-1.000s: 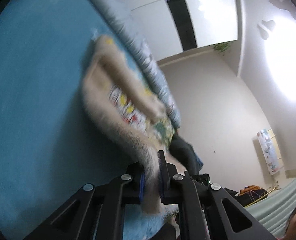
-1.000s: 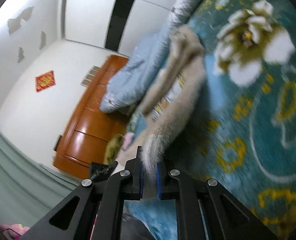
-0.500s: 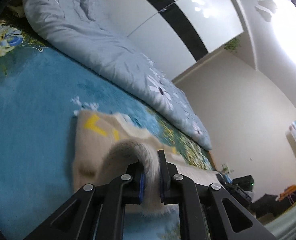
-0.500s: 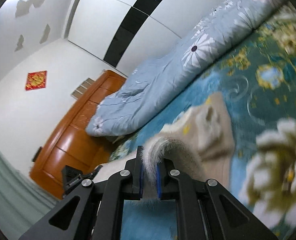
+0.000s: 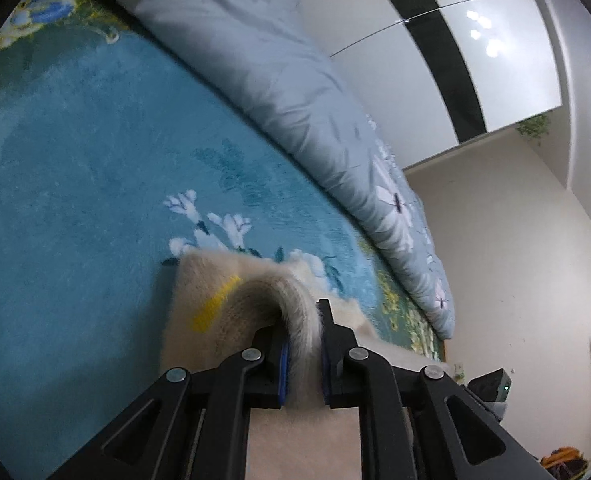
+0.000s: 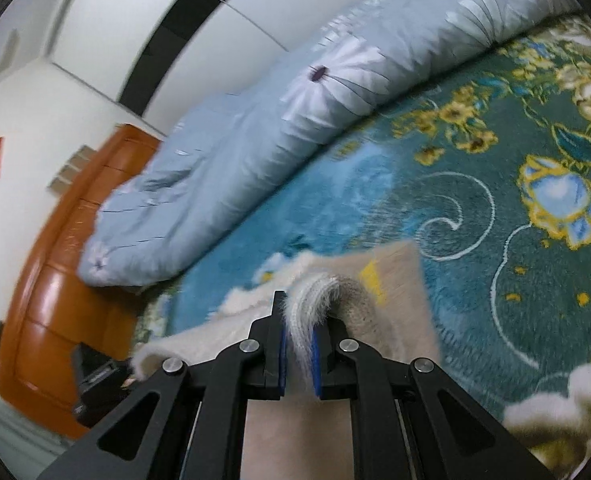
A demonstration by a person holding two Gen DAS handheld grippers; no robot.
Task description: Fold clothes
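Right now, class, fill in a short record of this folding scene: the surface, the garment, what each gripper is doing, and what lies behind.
surface: teal floral blanket
garment: fuzzy beige sweater with a yellow mark, partly folded over, lying on the blanket
left gripper: jaws starting to open, an edge of the sweater between them
right gripper: shut on an edge of the sweater
behind: pale blue flowered quilt, wooden headboard, white wardrobe
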